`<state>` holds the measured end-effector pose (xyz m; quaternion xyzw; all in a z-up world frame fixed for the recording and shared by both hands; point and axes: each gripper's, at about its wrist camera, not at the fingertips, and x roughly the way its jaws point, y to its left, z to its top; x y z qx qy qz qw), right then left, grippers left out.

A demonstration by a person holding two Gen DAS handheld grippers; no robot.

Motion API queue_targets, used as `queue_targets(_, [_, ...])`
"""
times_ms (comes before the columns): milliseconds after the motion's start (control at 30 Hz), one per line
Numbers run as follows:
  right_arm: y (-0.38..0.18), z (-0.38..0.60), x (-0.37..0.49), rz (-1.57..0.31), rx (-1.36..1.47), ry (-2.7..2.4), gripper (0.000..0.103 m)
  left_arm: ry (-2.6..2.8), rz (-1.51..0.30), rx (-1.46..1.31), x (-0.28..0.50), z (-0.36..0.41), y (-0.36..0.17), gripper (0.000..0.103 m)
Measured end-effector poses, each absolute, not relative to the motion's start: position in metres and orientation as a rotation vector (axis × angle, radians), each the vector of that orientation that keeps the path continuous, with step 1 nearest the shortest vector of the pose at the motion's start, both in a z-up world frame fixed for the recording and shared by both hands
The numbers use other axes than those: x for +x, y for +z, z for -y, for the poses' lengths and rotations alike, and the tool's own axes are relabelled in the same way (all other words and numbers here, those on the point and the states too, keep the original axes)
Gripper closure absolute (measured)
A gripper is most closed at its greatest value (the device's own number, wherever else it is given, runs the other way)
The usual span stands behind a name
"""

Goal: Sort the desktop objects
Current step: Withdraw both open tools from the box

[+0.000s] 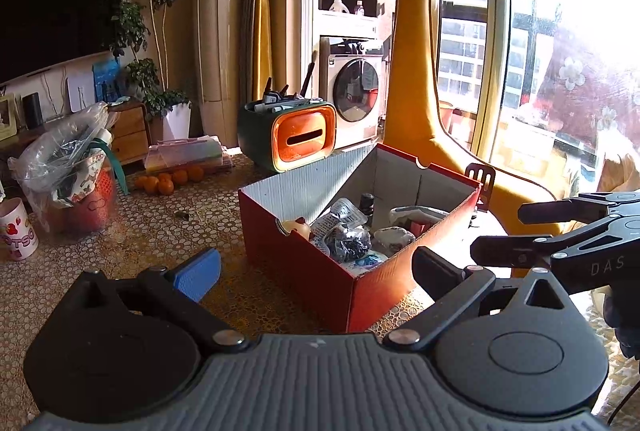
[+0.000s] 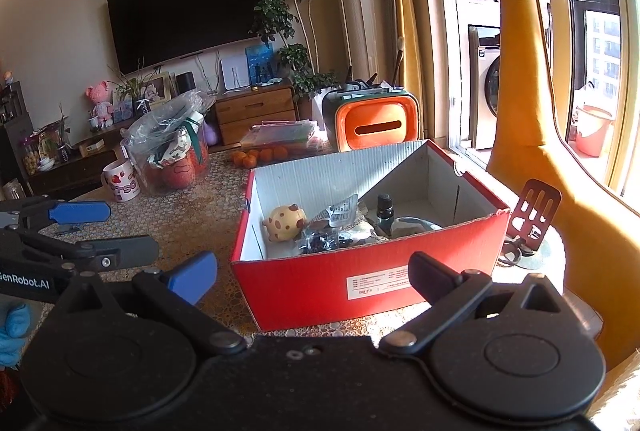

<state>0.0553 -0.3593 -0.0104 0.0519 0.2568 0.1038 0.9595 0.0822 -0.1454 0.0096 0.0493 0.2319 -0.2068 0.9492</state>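
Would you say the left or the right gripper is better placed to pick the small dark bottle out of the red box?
Probably the right gripper: open and empty, it faces the red box squarely, dark bottle nearly dead ahead. The left gripper, also open, faces a box corner.

my left gripper (image 1: pixel 316 271): wide open, holding nothing | my right gripper (image 2: pixel 312 277): wide open, holding nothing, at its 3 o'clock

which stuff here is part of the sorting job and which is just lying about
Part of the job:
red box
spotted toy
dark bottle
plastic packets
left gripper, jaws open
right gripper, jaws open

Just lying about:
oranges
mug
orange tissue box
phone stand
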Motion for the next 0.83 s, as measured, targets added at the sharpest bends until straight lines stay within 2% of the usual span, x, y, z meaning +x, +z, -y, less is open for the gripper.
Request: queue_targets(833, [-0.006, 0.339, 0.053, -0.514, 0.102, 0.185, 0.001, -0.406, -0.479, 0.047, 0.080, 0.128, 0.010, 0.001])
